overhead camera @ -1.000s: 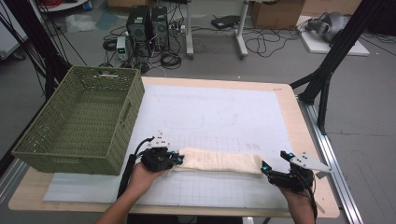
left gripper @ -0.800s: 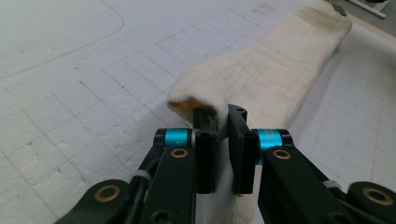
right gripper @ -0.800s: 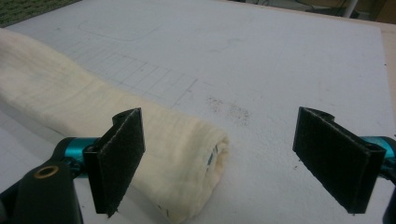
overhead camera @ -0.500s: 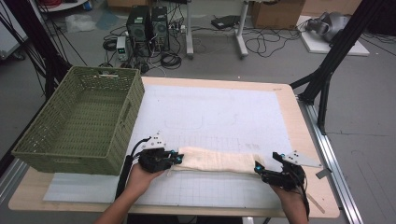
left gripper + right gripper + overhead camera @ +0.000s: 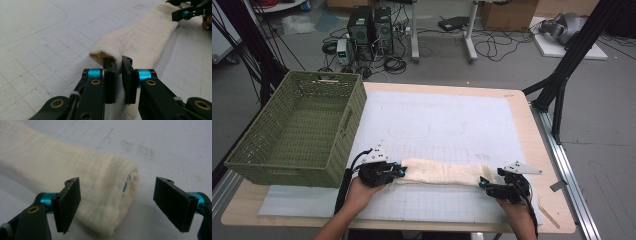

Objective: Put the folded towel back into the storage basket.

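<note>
A cream folded cloth [image 5: 442, 173] lies as a long strip across the near part of the white gridded mat [image 5: 437, 125]. My left gripper [image 5: 398, 171] is shut on the cloth's left end; in the left gripper view the jaws pinch a fold of the cloth [image 5: 140, 42] at the left gripper [image 5: 119, 66]. My right gripper [image 5: 483, 183] sits at the strip's right end. In the right gripper view the right gripper [image 5: 117, 200] stands open, its jaws on either side of the cloth's rolled end [image 5: 100, 190] without touching it.
A green woven basket [image 5: 297, 125] stands on the table's left side, close to my left hand. The wooden table edge [image 5: 542, 130] runs along the right. Cables and computer boxes [image 5: 372, 25] lie on the floor beyond the table.
My right gripper has moved left and slightly forward to the cloth's right end. The left gripper stays shut on the left end.
</note>
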A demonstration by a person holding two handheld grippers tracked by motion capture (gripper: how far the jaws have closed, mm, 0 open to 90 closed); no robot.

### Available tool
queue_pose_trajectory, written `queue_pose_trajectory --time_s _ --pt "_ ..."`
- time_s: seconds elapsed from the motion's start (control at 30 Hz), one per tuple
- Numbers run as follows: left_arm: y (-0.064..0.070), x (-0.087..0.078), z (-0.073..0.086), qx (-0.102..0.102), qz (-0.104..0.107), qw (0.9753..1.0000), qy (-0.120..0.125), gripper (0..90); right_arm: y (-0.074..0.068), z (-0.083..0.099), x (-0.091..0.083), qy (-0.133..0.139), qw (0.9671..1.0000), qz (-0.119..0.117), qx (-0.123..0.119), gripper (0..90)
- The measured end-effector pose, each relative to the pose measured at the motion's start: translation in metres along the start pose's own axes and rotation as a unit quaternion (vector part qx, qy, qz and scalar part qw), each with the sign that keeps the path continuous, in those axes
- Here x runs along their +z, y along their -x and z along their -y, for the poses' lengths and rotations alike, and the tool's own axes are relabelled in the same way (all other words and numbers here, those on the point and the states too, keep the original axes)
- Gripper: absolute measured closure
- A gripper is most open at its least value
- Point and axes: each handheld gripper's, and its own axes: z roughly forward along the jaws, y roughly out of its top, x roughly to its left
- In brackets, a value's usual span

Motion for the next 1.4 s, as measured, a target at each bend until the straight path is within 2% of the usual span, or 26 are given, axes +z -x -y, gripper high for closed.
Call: queue_pose_trajectory --time_s 0.07,0.13,0.2,0.3,0.37,0.5,0.63,0.77,0.87,0.93,1.07,1.17,1.4 --pt "0.000 0.000 0.000 0.000 0.000 1.0000 0.000 81.8 0.000 0.000 0.001 -0.010 0.9999 -0.001 0.004 31.4" --pt "0.001 -0.001 0.001 0.004 0.000 1.0000 0.000 81.8 -0.001 0.000 0.001 -0.014 0.9999 0.002 -0.001 35.9" --pt "0.001 -0.001 0.002 0.006 0.000 1.0000 -0.002 81.8 -0.002 0.000 0.000 -0.017 0.9998 0.003 -0.007 46.2" --pt "0.002 -0.003 0.003 0.006 0.000 1.0000 0.002 81.8 -0.003 -0.001 -0.001 -0.022 0.9994 -0.027 -0.005 68.7" --pt "0.003 -0.005 0.003 0.009 0.000 0.9999 0.005 81.8 -0.004 -0.003 -0.001 -0.026 0.9987 -0.043 -0.005 77.1" --pt "0.005 -0.007 0.002 0.012 -0.001 0.9999 0.010 81.8 -0.004 -0.005 -0.002 -0.022 0.9987 -0.044 -0.013 79.6" --pt "0.004 -0.012 0.001 0.011 -0.003 0.9998 0.015 81.8 -0.002 -0.009 -0.006 0.003 0.9984 -0.056 -0.013 79.8" --pt "0.003 -0.018 -0.001 0.012 -0.007 0.9996 0.023 81.8 -0.003 -0.013 -0.008 0.026 0.9972 -0.063 -0.030 80.1" --pt "0.003 -0.026 -0.003 0.011 -0.010 0.9993 0.035 81.9 -0.003 -0.017 -0.012 0.059 0.9944 -0.076 -0.045 80.3" --pt "0.003 -0.034 -0.005 0.015 -0.014 0.9984 0.052 81.9 -0.003 -0.021 -0.014 0.080 0.9924 -0.081 -0.049 80.5" --pt "0.005 -0.045 -0.008 0.022 -0.018 0.9969 0.073 81.9 -0.007 -0.029 -0.016 0.107 0.9887 -0.086 -0.060 80.5" --pt "0.006 -0.055 -0.010 0.023 -0.021 0.9954 0.090 81.8 -0.009 -0.035 -0.015 0.122 0.9861 -0.090 -0.069 80.5" --pt "0.007 -0.076 -0.014 0.021 -0.032 0.9935 0.107 82.0 -0.017 -0.053 -0.010 0.136 0.9812 -0.097 -0.096 80.6"
